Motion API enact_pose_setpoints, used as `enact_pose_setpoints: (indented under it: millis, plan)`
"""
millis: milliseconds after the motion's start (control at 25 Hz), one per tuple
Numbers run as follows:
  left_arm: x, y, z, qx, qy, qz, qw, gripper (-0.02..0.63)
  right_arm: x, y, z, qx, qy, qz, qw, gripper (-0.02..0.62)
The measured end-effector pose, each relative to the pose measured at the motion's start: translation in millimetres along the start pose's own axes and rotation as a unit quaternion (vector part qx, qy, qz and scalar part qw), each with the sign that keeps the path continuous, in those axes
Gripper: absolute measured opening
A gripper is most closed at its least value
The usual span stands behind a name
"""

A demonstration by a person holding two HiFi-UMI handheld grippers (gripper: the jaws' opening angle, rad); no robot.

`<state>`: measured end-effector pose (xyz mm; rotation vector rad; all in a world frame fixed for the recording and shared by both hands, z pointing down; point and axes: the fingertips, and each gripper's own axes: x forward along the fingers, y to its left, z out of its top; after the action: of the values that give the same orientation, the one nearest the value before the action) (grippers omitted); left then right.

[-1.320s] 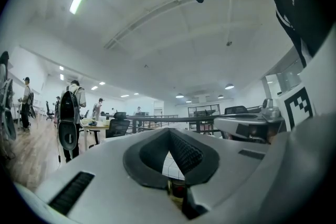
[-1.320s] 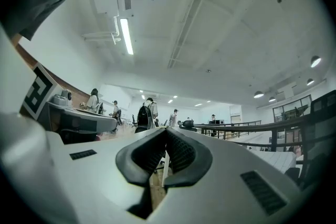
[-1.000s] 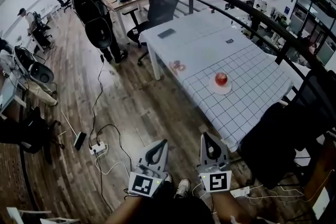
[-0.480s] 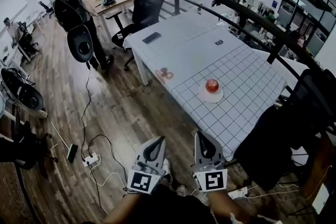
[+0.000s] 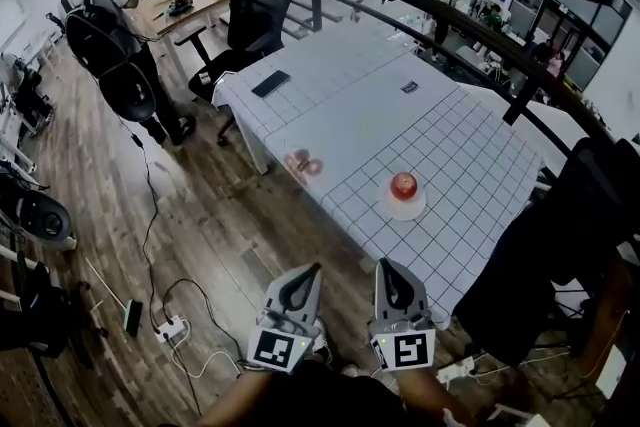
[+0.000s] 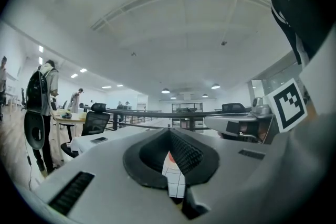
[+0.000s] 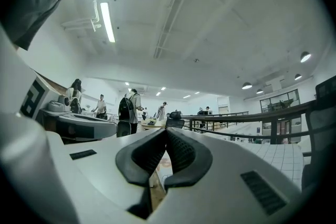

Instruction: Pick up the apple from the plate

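A red apple (image 5: 404, 185) rests on a small white plate (image 5: 405, 208) near the front part of a table covered with a gridded white cloth (image 5: 470, 165). Both grippers are held level over the wooden floor, short of the table's near corner. My left gripper (image 5: 314, 269) is shut with nothing in it, and so is my right gripper (image 5: 384, 264). In the left gripper view the jaw tips (image 6: 169, 131) meet, and a sliver of the apple (image 6: 169, 157) shows through the slit below them. The right gripper view shows its jaws (image 7: 166, 131) closed, pointing at the table's edge.
On the table lie a dark phone (image 5: 271, 83), a small dark tag (image 5: 411, 87) and a pinkish item (image 5: 303, 165) at the near edge. A black office chair (image 5: 255, 0) and a person with a backpack (image 5: 100, 15) stand beyond. Cables and a power strip (image 5: 165, 326) lie on the floor; a dark chair (image 5: 560, 245) stands right.
Table, plate and apple have come closer and slid left and down in the head view. Both grippers moved forward toward the table, still shut.
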<state>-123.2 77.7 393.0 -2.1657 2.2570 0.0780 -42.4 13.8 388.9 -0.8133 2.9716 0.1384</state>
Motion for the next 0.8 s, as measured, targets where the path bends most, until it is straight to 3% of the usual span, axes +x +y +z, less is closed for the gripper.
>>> enact_pose_setpoints:
  millis: [520, 800]
  plan:
    - [71, 40, 0, -0.019, -0.005, -0.072, 0.9972, 0.011, 55, -24, -1, -0.028, 0.012, -0.061, 0.998, 0.023]
    - [114, 38, -8, -0.015, 0.008, -0.095, 0.9954, 0.011, 64, -72, 4, -0.023, -0.003, -0.115, 0.993, 0.023]
